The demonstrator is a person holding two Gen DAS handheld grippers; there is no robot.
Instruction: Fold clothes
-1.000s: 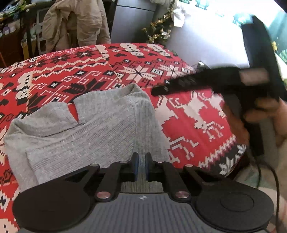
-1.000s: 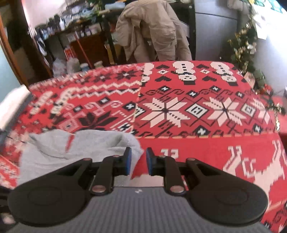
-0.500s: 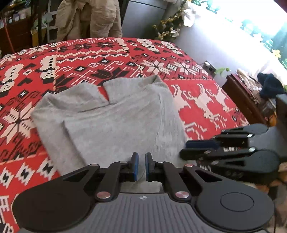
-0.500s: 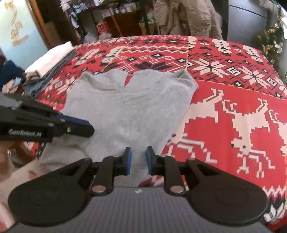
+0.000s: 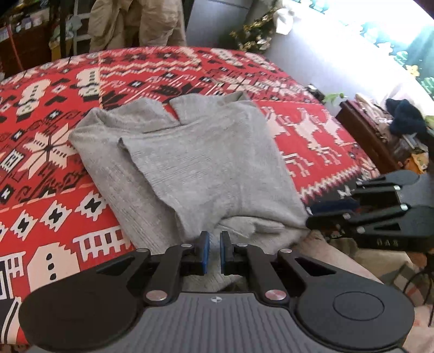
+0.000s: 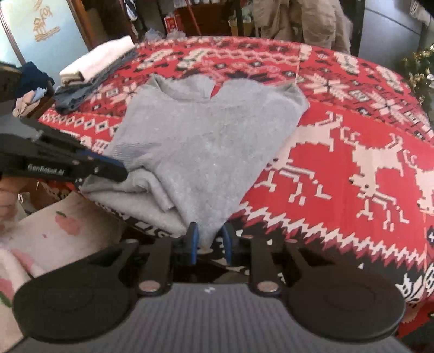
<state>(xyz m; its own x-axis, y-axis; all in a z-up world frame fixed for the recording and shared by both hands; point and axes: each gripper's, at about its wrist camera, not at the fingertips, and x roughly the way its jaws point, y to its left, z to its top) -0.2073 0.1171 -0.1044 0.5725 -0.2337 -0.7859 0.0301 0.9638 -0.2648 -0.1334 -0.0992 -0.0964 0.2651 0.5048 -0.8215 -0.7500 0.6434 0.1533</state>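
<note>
A grey sweater (image 5: 200, 163) (image 6: 206, 141) lies flat on a red patterned blanket (image 5: 54, 163) (image 6: 352, 163), with its collar at the far side. Its near hem hangs over the bed edge. My left gripper (image 5: 213, 252) sits just above the hem's left part, shut with nothing between its pads. In the right wrist view its tip (image 6: 119, 173) rests against the sweater's folded left edge. My right gripper (image 6: 210, 244) is at the hem's right corner. It stands open, and the grey corner hangs loosely between its blue pads. It also shows in the left wrist view (image 5: 314, 214).
A folded white towel (image 6: 100, 58) and dark clothes (image 6: 73, 97) lie at the blanket's far left. A beige jacket (image 5: 133, 24) hangs behind the bed. A wooden side table (image 5: 366, 130) stands to the right. Floral fabric (image 6: 54, 233) lies below the near bed edge.
The right gripper swung from over the far part of the bed to the sweater's near corner, which now lies between its jaws. The left gripper drew back toward the near hem.
</note>
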